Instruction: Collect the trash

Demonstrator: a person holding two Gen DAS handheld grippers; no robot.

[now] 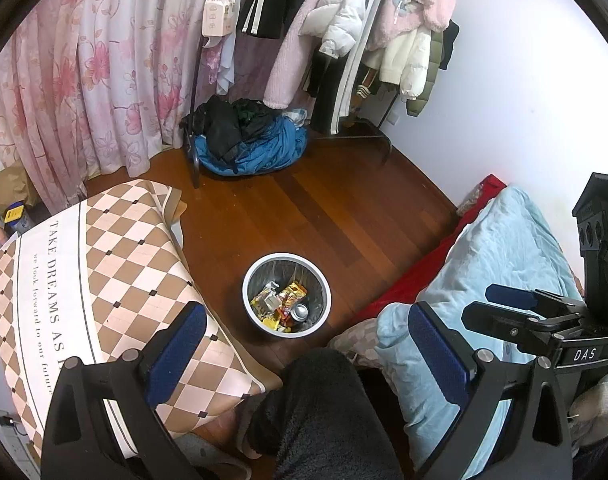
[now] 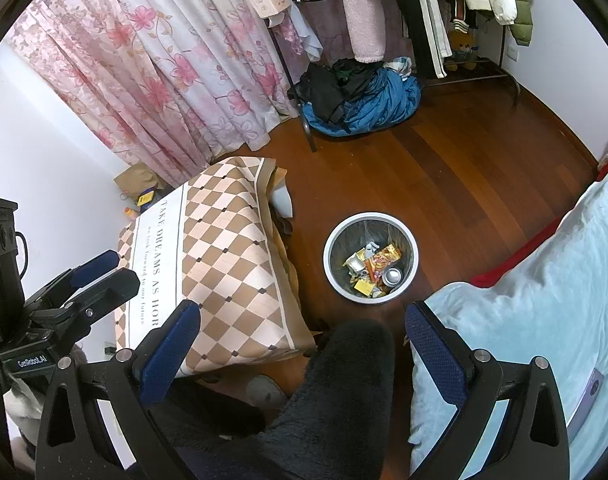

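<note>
A round metal trash bin [image 1: 260, 320] [image 2: 331, 240] stands on the wooden floor. It holds colourful wrappers [image 1: 290, 294] [image 2: 384, 258], a silver can [image 1: 300, 312] [image 2: 393, 276] and other bits of trash. My left gripper [image 1: 308, 354] is open and empty, held high above the bin, near my dark fleece knee [image 1: 324, 408]. My right gripper [image 2: 304, 354] is also open and empty, above and short of the bin. The right gripper shows at the right edge of the left wrist view [image 1: 508, 304], and the left gripper at the left edge of the right wrist view [image 2: 100, 272].
A table with a checked brown cloth [image 1: 104, 280] [image 2: 224, 256] stands left of the bin. A bed with a light blue quilt [image 1: 496, 264] [image 2: 524, 312] lies on the right. A clothes rack [image 1: 344, 40] and a blue clothes pile [image 1: 248, 144] [image 2: 364, 104] stand at the back by floral curtains [image 1: 84, 80].
</note>
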